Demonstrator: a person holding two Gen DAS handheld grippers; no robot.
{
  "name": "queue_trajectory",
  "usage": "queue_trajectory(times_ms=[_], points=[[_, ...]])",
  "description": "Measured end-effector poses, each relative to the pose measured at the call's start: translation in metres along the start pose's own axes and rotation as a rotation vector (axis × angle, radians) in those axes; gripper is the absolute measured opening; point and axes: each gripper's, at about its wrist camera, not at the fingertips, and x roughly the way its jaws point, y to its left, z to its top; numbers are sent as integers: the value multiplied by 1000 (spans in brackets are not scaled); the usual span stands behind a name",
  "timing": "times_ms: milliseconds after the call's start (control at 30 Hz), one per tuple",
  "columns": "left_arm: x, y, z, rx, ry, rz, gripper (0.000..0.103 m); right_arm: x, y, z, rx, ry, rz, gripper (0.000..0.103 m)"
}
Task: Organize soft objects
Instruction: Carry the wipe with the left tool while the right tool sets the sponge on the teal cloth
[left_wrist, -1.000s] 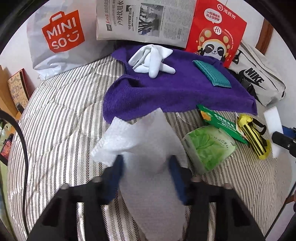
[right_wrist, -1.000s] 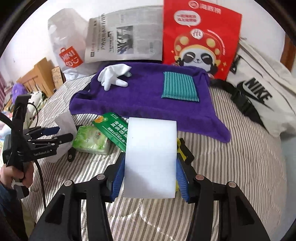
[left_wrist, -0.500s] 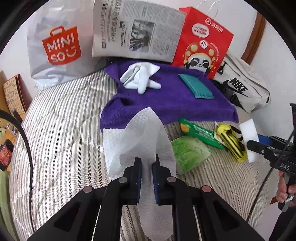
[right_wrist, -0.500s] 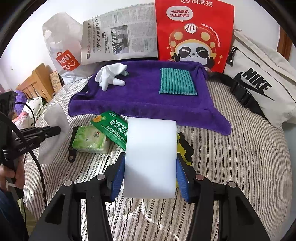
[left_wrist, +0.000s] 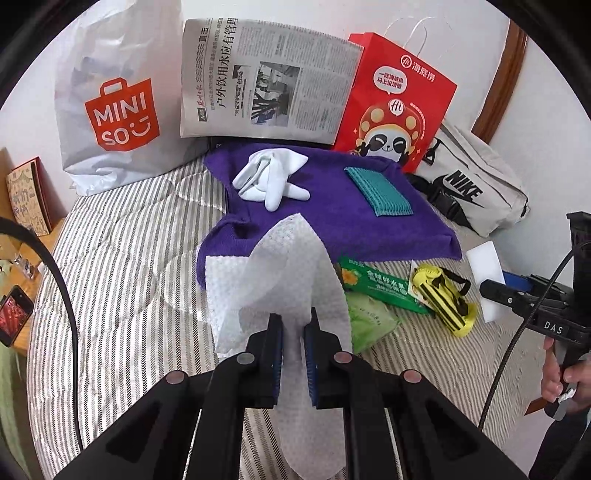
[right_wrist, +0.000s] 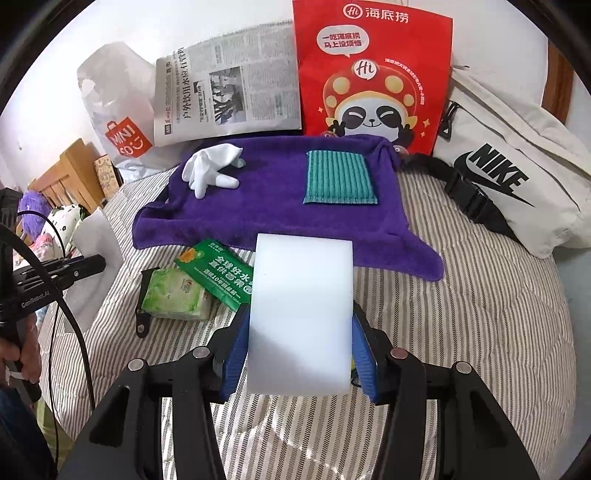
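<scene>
Left wrist view. The left gripper (left_wrist: 293, 334) has its jaws drawn close, pinching a white embossed paper towel (left_wrist: 291, 258) that rises above the fingers and hangs below them, off the striped bed (left_wrist: 122, 258). Beyond it lies the purple towel (left_wrist: 332, 218), carrying a white glove (left_wrist: 271, 179) and a teal ribbed cloth (left_wrist: 378, 194), well apart from each other. This view alone shows the yellow-and-black strap (left_wrist: 441, 295) in full, beside the green packet (left_wrist: 376, 284); the green tissue pack (left_wrist: 369, 321) is partly hidden behind the paper towel. The right gripper (left_wrist: 495, 284) enters at the right edge with the white sponge block (left_wrist: 484, 266) seen edge-on; its jaws cannot be judged here. The holding hand (left_wrist: 561, 376) is cut off by the frame.

Right wrist view. The right gripper (right_wrist: 301, 347) has its jaws spread wide and pressed against both sides of the white sponge block (right_wrist: 301, 317), held above the bed (right_wrist: 461, 314) just before the purple towel (right_wrist: 258, 206). The block covers nearly all of the strap. The tissue pack (right_wrist: 175, 295) and green packet (right_wrist: 218, 275) show plainly here, touching. The white glove (right_wrist: 210, 173) and teal cloth (right_wrist: 338, 177) rest on the towel. The left gripper (right_wrist: 86, 264) appears side-on at the left edge, the paper towel (right_wrist: 94, 273) a pale blur around it. Against the wall stand a newspaper (right_wrist: 229, 96), a red panda bag (right_wrist: 369, 74), a Miniso bag (right_wrist: 118, 110) and a Nike bag (right_wrist: 517, 177).
</scene>
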Motion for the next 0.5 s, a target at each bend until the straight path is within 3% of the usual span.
queue_trajectory(times_ms=[500], points=[[-4, -4, 20, 16, -23, -13, 11, 5, -8, 17, 25, -4, -21, 51]])
